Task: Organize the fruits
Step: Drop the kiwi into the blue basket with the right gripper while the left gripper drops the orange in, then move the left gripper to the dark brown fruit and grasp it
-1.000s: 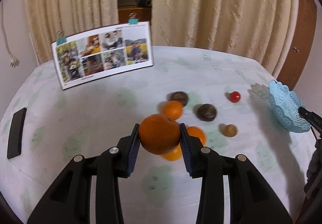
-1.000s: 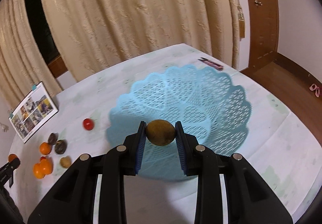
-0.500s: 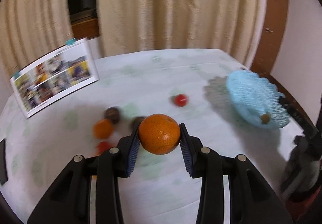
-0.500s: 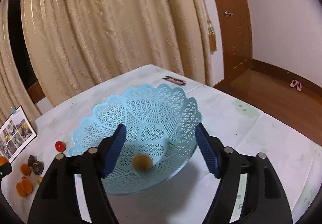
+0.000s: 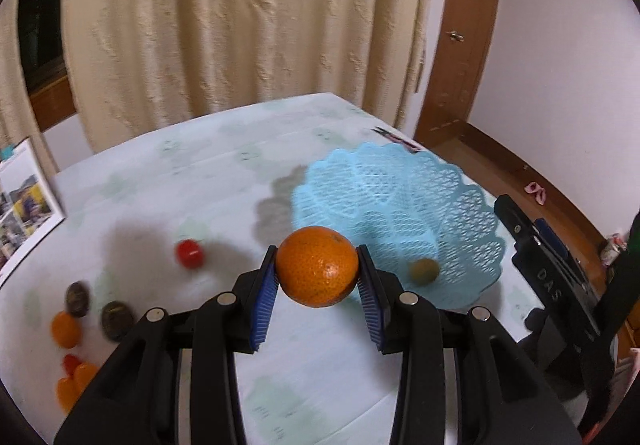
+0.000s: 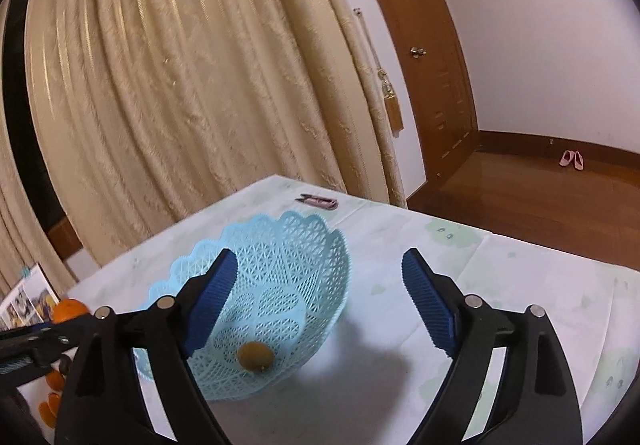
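Left claw [image 5: 317,277] pinching orange [image 5: 317,266]; right claw [image 6: 320,297] just spreading, empty, brown fruit [image 6: 255,355] in blue basket [image 6: 312,245].

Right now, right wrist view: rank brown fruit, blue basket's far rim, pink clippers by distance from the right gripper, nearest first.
From the right gripper, whose jaws have just been opening and hold nothing:
1. brown fruit, lying in the basket bottom, low between the fingers.
2. blue basket, its far scalloped rim, beyond the fruit.
3. pink clippers, on the table past the basket, near the curtain.
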A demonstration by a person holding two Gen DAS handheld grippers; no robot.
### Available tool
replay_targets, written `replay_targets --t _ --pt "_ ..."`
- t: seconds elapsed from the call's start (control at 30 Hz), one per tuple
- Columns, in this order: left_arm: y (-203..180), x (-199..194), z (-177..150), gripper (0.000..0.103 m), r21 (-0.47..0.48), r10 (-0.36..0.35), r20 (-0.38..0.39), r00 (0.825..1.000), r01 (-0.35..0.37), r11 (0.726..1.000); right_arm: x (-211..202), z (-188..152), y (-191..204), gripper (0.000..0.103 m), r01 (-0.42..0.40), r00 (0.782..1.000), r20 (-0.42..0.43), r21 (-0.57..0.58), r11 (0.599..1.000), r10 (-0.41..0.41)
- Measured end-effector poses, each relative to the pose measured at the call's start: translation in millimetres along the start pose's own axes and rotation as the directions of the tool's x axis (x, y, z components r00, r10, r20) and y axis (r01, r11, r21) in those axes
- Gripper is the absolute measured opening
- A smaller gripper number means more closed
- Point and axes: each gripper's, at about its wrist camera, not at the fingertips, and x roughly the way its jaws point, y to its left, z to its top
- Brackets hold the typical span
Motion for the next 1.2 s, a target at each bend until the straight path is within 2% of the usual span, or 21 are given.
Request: replay_targets --t 0.2,0.23,0.27,0.33,0.43,0.63,0.83,1.0,1.2 --pt "-27.0 19.4 8.6 0.039 0.032 -0.054 -0.004 0.999 0.054 0.998 2.8 1.4 -5.4 0.092 0.002 1.0 -0.011 0.028 1.0 -0.001" --pt "-30.7 20.5 9.4 0.042 0.036 -0.059 0.001 0.998 0.059 0.998 2.9 1.6 -5.4 0.093 0.001 1.0 -0.014 0.029 1.0 -0.001" --pt "-32.9 19.8 10.3 0.048 0.038 -0.064 0.009 0.998 0.064 0.997 2.2 1.4 -5.6 0.093 0.0 1.0 -0.016 0.029 1.0 0.001" --pt "-34.4 16.9 11.8 0.078 0.033 -0.064 0.032 0.997 0.063 0.998 1.5 1.5 -5.4 0.094 -0.001 1.0 -0.017 0.03 1.0 0.002" --pt "-31.8 12.0 13.6 0.084 0.028 -0.045 0.063 0.997 0.043 0.999 1.7 2.1 -5.0 0.094 0.0 1.0 -0.02 0.032 0.999 0.001" --pt "-15.4 1.0 15.0 0.086 -0.012 0.02 0.087 0.996 -0.019 1.0 1.3 2.3 -5.2 0.094 0.0 1.0 -0.018 0.034 0.999 0.0" --pt "-7.2 -8.6 13.3 0.089 -0.007 0.084 0.11 0.99 -0.084 0.996 1.5 2.2 -5.0 0.094 -0.007 1.0 -0.013 0.03 1.0 0.007" --pt "2.3 -15.7 8.7 0.089 -0.011 0.115 0.11 0.987 -0.114 0.993 -0.9 1.8 -5.5 0.094 -0.011 1.0 -0.003 0.031 0.999 0.011" --pt "30.8 -21.0 1.5 0.089 -0.057 0.149 0.094 0.984 -0.144 0.988 0.2 1.5 -6.4 0.094 0.002 1.0 -0.007 0.036 0.999 -0.002"
